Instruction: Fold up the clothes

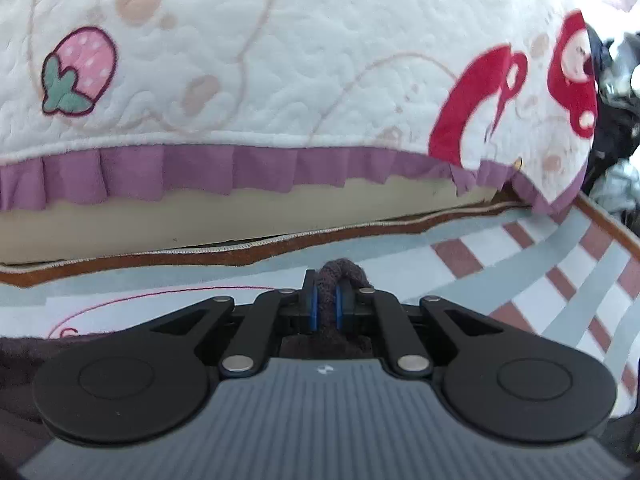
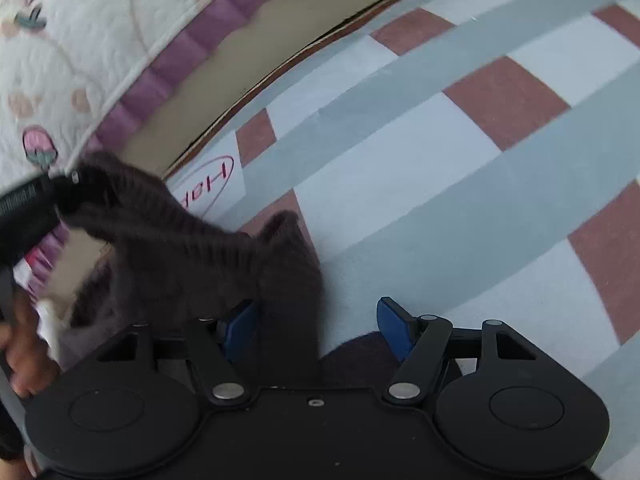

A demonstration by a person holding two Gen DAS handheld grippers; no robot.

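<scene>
Left gripper (image 1: 326, 306): blue pads pressed together on a fold of dark knit garment (image 1: 340, 276), which bulges out beyond the fingertips at 12 o'clock and trails back under the body toward 8 o'clock.

Right gripper (image 2: 316, 326): blue pads spread apart; the garment (image 2: 192, 252) drapes over the left pad and down between the fingers, not pinched. More dark knit shows under the body near 6 o'clock.

Right wrist view only: the garment stretches up to 10 o'clock, where the left gripper (image 2: 60, 196) holds its end; a hand (image 2: 24, 356) at 8 o'clock; rug (image 2: 460, 184) lettering in a red oval, reading upside down, partly covered, apparently "Hap".

Left wrist view only: quilt (image 1: 280, 60) with strawberry (image 1: 78, 72) and red figures, purple frill (image 1: 200, 172), over a cream edge; dark blurred clutter at 3 o'clock.

Both views: checked rug in grey, white and brick red, brown border.
</scene>
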